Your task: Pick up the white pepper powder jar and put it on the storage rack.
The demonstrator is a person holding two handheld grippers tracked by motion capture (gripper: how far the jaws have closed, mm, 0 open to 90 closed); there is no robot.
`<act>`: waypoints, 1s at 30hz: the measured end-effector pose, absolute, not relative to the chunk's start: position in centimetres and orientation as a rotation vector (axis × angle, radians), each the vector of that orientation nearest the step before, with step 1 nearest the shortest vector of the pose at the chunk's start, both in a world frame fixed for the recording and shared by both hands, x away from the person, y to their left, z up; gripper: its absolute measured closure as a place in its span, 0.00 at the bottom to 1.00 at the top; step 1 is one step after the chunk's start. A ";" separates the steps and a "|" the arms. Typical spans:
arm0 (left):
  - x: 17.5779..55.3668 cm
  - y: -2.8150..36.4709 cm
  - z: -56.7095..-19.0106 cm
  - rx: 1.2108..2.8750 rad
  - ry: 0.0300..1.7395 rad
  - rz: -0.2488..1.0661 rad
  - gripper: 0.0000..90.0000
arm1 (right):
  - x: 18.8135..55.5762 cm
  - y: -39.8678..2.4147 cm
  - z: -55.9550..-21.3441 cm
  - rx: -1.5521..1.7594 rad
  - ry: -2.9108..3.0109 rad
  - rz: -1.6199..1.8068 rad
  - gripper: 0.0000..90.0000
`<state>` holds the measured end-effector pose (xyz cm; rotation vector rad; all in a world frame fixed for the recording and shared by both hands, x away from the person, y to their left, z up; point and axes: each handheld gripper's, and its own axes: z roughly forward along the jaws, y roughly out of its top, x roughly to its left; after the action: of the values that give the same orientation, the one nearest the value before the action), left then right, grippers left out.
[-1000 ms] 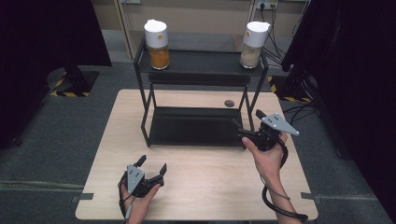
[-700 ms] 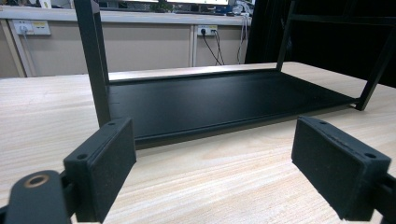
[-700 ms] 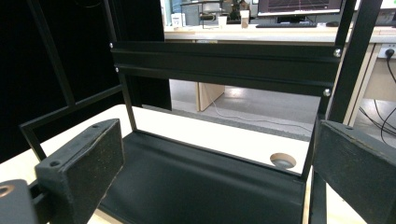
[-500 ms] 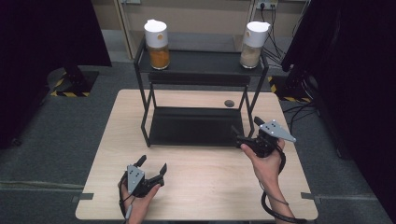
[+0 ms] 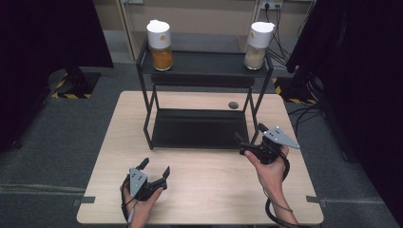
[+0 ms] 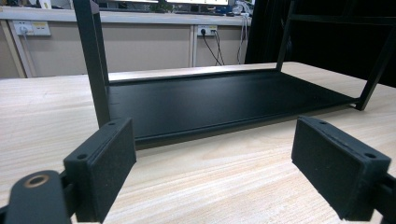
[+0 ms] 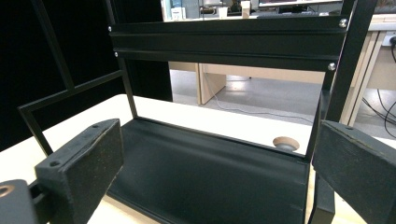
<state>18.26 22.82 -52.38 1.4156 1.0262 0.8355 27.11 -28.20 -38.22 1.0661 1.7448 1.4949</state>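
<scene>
On the wooden counter (image 5: 209, 190), near its front edge, my left claw (image 5: 154, 169) sat low in my left hand (image 5: 140, 204), jaws spread wide and holding nothing. Its camera looked along the boards at the lower shelf (image 6: 224, 100) of the black rack (image 5: 202, 90), with the rack's front left leg (image 6: 93, 60) standing just beyond the left pad (image 6: 105, 170). The right pad (image 6: 338, 165) was well apart from it; bare wood lay between them.

My right claw (image 5: 248, 138) was raised at the rack's front right corner, gripped in my right hand (image 5: 268, 166), the grey plate (image 5: 280, 137) on top. Its jaws also stood wide apart, empty. From its camera, the lower shelf (image 7: 205, 182) lay between the two pads, and the rack's right post (image 7: 343, 70) rose just beside the right one. The round cable hole (image 7: 286, 143) in the counter showed behind the shelf.

Up on the rack's top shelf (image 5: 204, 64) stood two jars, both upright and well apart: the jar with orange contents (image 5: 160, 40) at the left end, the jar with pale contents (image 5: 258, 40) at the right end. Both wore white lids. Neither claw touched either jar; the right claw was the nearer to the pale one, though still well below it.

A cable (image 5: 275, 209) trailed from the right claw back along my forearm.
</scene>
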 end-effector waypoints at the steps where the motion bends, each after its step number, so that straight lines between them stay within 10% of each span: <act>1: 18.3 22.8 -52.4 1.416 1.026 0.836 0.15 | 27.1 -28.2 -38.4 1.069 1.749 1.494 0.03; 30: 18.2 22.7 -52.4 1.417 1.022 0.839 0.15 | 25.9 -28.9 -42.7 1.141 1.819 1.466 0.03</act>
<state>18.24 22.72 -52.41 1.4167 1.0223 0.8388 25.89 -28.88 -42.72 1.1411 1.8187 1.4659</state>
